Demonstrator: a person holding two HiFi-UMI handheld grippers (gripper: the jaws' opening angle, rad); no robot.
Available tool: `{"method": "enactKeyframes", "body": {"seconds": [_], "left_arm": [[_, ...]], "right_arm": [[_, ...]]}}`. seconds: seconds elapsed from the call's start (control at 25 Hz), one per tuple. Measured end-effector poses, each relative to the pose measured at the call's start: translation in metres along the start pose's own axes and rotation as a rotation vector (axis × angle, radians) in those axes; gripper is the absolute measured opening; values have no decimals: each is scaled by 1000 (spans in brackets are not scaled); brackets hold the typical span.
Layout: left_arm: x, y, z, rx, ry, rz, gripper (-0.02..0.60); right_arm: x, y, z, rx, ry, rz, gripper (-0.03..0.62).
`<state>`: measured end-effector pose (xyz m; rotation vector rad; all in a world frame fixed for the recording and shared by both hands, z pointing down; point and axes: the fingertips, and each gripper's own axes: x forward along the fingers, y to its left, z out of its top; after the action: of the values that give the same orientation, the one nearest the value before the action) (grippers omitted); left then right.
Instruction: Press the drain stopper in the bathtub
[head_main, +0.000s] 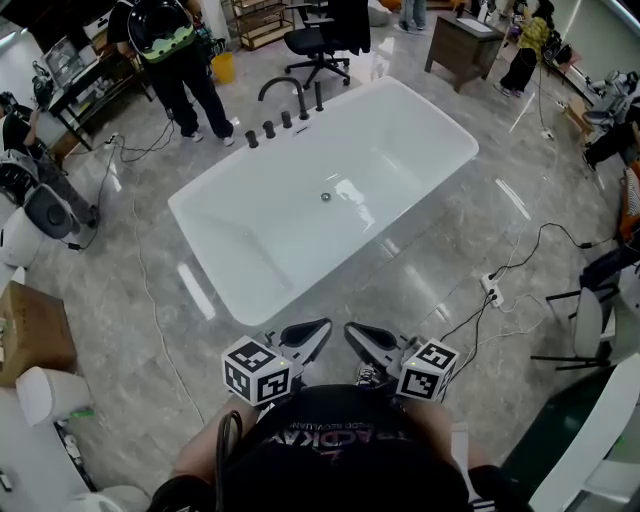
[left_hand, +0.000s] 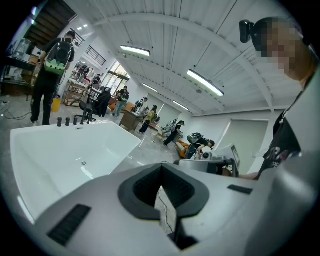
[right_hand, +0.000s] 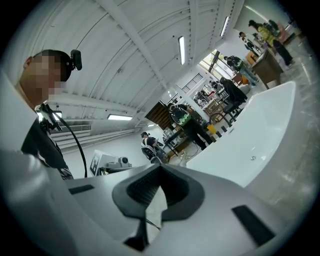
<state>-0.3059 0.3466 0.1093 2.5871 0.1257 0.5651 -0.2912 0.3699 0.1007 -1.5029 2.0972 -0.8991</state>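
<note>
Right now I'm only at the approach. Both tools sit close to my body, the left gripper and right gripper each with dark, textured fingers pinched together on nothing. Beyond the fingertips is glossy grey stone floor, then the smooth white bathtub. The small round metallic drain stopper sits on the tub's bottom, well ahead of both fingers. Next, I judge, I must step closer, reach over the rim and bear down with one closed tip.
</note>
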Motion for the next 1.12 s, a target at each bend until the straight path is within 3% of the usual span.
{"method": "enactKeyframes", "body": {"seconds": [0.64, 1.12], "left_arm": [[57, -17, 8, 13, 15, 59, 6], [121, -42, 18, -11, -9, 90, 6]], "right_arm": [[-46, -35, 31, 3, -40, 70, 9], [-105, -75, 58, -2, -13, 67, 9]]}}
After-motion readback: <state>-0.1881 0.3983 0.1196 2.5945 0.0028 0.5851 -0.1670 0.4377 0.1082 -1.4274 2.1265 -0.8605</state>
